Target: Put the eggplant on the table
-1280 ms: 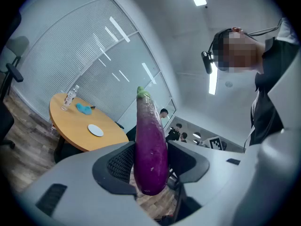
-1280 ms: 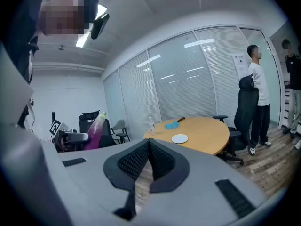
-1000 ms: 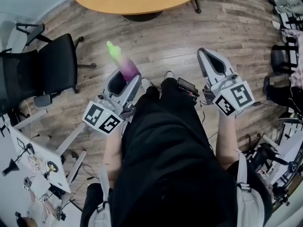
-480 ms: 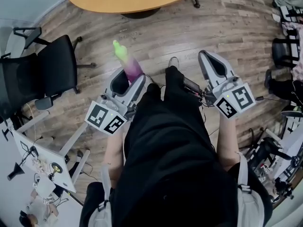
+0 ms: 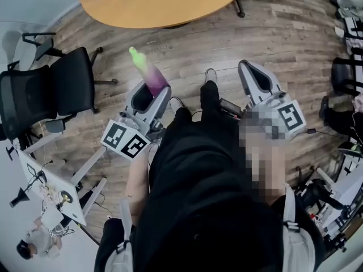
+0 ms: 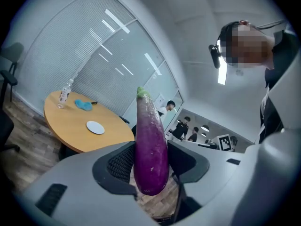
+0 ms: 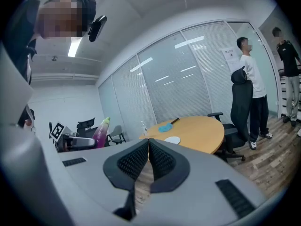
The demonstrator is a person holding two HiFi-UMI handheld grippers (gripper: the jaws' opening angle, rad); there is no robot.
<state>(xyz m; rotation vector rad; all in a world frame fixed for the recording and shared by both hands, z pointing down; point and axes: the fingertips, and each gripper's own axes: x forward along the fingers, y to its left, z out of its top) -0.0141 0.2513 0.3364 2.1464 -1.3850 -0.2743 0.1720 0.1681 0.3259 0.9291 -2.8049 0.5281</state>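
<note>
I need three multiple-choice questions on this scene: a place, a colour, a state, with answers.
1. Where is the eggplant?
A. on the floor
B. between the jaws of the left hand-held gripper
C. on a chair

2. What colour is the cloth on the round table?
A. red
B. blue
C. yellow

3. How are the right hand-held gripper jaws?
A. wide apart
B. shut on a cup
C. together, empty

Answers:
1 B: its jaws clamp the eggplant's sides.
2 B: it shows blue in the left gripper view.
3 C: they meet with nothing between.
</note>
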